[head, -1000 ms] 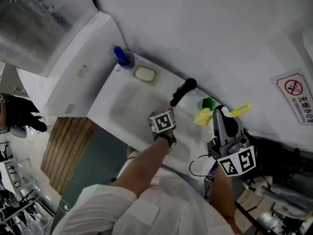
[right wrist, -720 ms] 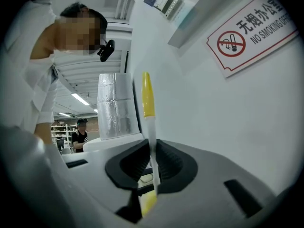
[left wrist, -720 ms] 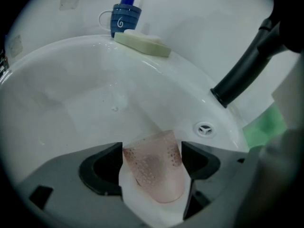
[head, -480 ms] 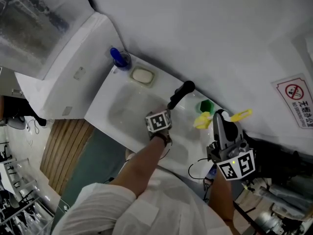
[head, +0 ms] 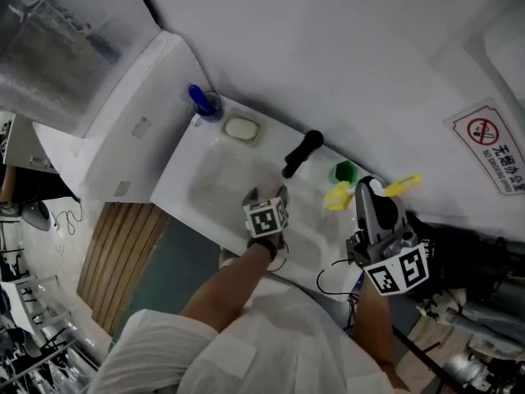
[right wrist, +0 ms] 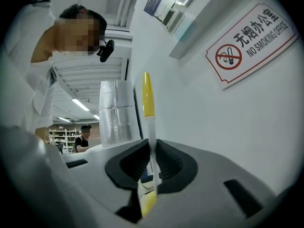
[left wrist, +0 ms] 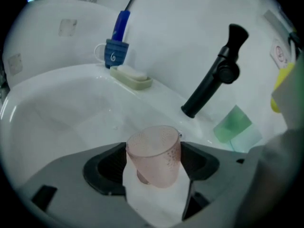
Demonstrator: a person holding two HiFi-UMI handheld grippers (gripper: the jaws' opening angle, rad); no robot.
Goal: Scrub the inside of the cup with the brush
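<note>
Pink frosted cup (left wrist: 156, 148) is clamped, tilted, between the jaws of the left gripper (left wrist: 154, 166), above the white sink (left wrist: 57, 113). Right gripper (right wrist: 152, 165) has its jaws nearly closed on the thin brush (right wrist: 148, 96) handle, yellow end up, off the sink's right end, apart from the cup. Behind: black faucet (left wrist: 213, 75), green block (left wrist: 231, 123), maybe a sponge, soap dish (left wrist: 133, 78), blue mug (left wrist: 115, 53). No-smoking sign (right wrist: 249, 39) on the wall.

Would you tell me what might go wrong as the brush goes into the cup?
The left gripper holds the cup by its sides over the sink; brush pressure may twist it loose. The right gripper pinches only the brush's thin handle, so it might pivot. The black faucet stands close by and could get knocked.
</note>
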